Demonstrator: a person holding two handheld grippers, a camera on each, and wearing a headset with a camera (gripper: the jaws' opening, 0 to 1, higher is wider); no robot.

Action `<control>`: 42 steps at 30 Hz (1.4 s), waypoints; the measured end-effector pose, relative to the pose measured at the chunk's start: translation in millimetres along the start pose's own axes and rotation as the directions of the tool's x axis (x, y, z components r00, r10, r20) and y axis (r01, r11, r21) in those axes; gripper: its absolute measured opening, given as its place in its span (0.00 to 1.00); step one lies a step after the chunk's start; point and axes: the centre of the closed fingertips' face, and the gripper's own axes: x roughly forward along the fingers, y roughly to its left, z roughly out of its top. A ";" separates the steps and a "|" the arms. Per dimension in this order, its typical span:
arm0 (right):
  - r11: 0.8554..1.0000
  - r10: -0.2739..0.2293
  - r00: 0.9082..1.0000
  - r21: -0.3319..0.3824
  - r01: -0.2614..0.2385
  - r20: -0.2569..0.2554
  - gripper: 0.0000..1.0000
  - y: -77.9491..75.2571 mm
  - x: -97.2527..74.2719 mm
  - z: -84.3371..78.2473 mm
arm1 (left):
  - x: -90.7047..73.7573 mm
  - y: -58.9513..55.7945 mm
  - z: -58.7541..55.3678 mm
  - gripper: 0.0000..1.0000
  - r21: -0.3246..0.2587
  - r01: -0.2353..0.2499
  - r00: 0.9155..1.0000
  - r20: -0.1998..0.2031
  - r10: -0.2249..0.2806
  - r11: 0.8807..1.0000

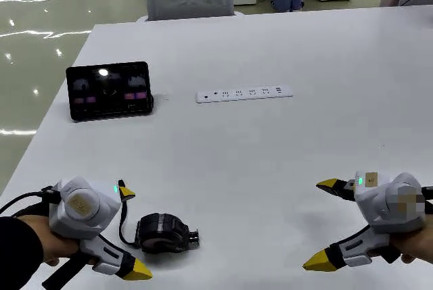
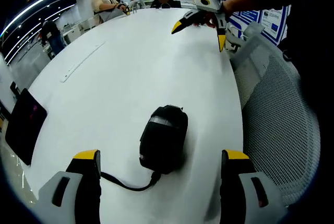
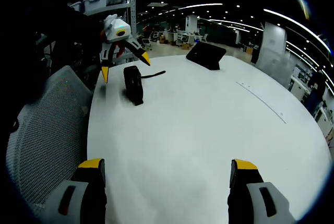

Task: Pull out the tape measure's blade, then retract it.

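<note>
One tape measure, long axis 9-to-3 o'clock, just ahead of my wide-open, empty left gripper; my right gripper, equally open and empty, well apart.

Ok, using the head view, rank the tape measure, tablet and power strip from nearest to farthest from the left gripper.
1. Tape measure, between the left gripper jaws.
2. Tablet, back left.
3. Power strip, back centre.

right hand-held gripper: jaws spread wide, just bare white tabletop between the yellow tips. Far end: black tape measure (strap trailing), left hand-held gripper just behind it, jaws apart. Dark tablet further back.
</note>
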 end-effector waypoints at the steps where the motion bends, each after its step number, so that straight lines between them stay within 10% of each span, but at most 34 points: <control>1: 1.000 0.005 1.000 -0.012 -0.005 -0.002 0.99 0.7 2.5 3.0 | 1.7 -1.1 0.5 0.93 0.016 0.004 1.000 -0.007 -0.003 1.000; 28: 0.989 0.090 0.996 -0.117 -0.092 -0.024 0.99 23.5 57.6 38.6 | 21.2 -10.6 10.3 0.68 0.201 0.067 0.995 -0.088 -0.051 0.977; 42: 0.982 0.141 0.990 -0.128 -0.140 0.000 0.99 34.8 86.1 62.5 | 22.8 -13.2 18.9 0.65 0.135 0.093 0.994 -0.077 -0.083 0.987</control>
